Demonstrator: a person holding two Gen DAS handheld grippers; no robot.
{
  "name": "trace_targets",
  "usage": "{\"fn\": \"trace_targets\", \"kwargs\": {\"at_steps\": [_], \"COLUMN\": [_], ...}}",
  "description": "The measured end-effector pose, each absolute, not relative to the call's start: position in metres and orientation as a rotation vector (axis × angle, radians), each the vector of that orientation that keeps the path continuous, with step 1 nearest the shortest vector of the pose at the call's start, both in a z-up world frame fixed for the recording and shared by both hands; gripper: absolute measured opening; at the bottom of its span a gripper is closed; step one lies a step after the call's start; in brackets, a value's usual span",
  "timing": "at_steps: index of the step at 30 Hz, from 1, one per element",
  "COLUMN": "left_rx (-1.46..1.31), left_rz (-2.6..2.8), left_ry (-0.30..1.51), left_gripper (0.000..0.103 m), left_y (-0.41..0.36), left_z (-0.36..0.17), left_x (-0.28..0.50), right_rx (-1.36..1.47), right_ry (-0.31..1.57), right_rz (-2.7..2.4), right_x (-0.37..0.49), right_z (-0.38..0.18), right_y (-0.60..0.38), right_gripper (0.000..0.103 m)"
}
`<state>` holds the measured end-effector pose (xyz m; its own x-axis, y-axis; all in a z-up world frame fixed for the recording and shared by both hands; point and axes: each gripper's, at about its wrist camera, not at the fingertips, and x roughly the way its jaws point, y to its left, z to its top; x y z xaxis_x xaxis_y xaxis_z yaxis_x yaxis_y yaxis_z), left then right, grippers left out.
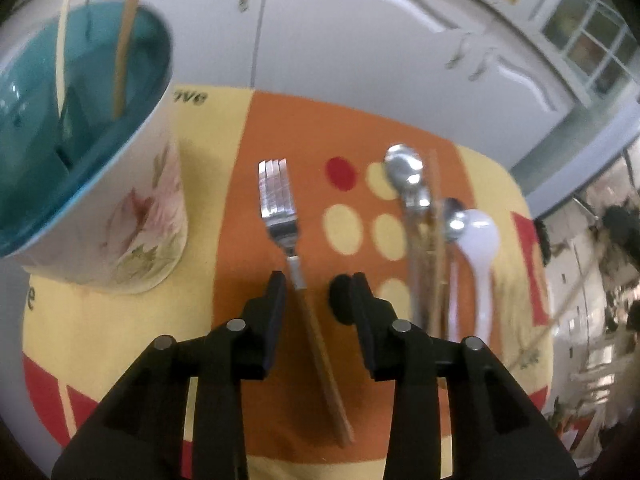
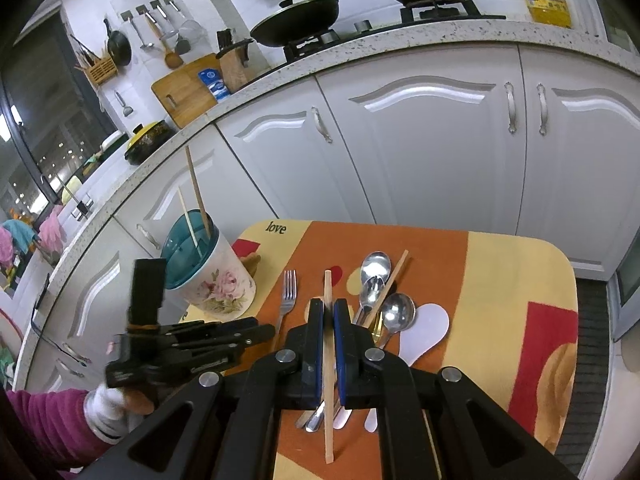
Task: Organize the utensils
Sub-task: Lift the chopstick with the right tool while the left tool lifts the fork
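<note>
- Right wrist view: the right hand-held gripper point(image 2: 329, 308) is closed down on a wooden chopstick point(image 2: 328, 360), its blue-lined fingers point(image 2: 318, 344) pressing it from both sides; the stick runs on past the tips and also sticks out behind them.
- Left wrist view: the left hand-held gripper point(image 1: 318, 284) is spread wide and holds nothing. A fork point(image 1: 280, 212) lies on the mat with its wooden handle passing between the two fingers (I cannot tell whether the left finger touches it).
- From the right camera, the left hand-held gripper point(image 2: 256, 330) comes in from the side, low over the mat, carried by a white-gloved hand point(image 2: 110, 408) in a magenta sleeve.
- A floral cup point(image 2: 208, 276) with a teal inside stands at the mat's left, with two chopsticks upright in it.
- Metal spoons point(image 2: 374, 276), a white spoon point(image 2: 424, 330) and another chopstick lie heaped to the right of the fork.
- An orange and yellow mat point(image 2: 500, 280) covers the worktop; white cabinets point(image 2: 420, 140) stand behind, under a stove with pans.
</note>
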<state>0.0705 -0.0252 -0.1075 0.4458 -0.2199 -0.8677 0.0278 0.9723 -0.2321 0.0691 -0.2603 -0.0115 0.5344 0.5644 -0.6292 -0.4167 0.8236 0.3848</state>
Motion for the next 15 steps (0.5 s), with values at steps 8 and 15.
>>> {"fn": "trace_targets", "kwargs": {"at_steps": [8,15], "left_rx": [-0.131,-0.084], "left_rz": [-0.091,-0.129], "left_ry": [1.150,1.155], "left_gripper": [0.031,0.006], "left_y": [-0.035,-0.046], "left_z": [-0.133,-0.131], "left_x": [0.096,0.096], "right_rx": [0.210,0.214], "right_ry": [0.828,0.832], "right_rz": [0.607,0.612], "right_x": [0.077,0.081], "right_z": [-0.016,-0.017], "right_y": [-0.258,-0.258], "right_gripper": [0.005,0.005]}}
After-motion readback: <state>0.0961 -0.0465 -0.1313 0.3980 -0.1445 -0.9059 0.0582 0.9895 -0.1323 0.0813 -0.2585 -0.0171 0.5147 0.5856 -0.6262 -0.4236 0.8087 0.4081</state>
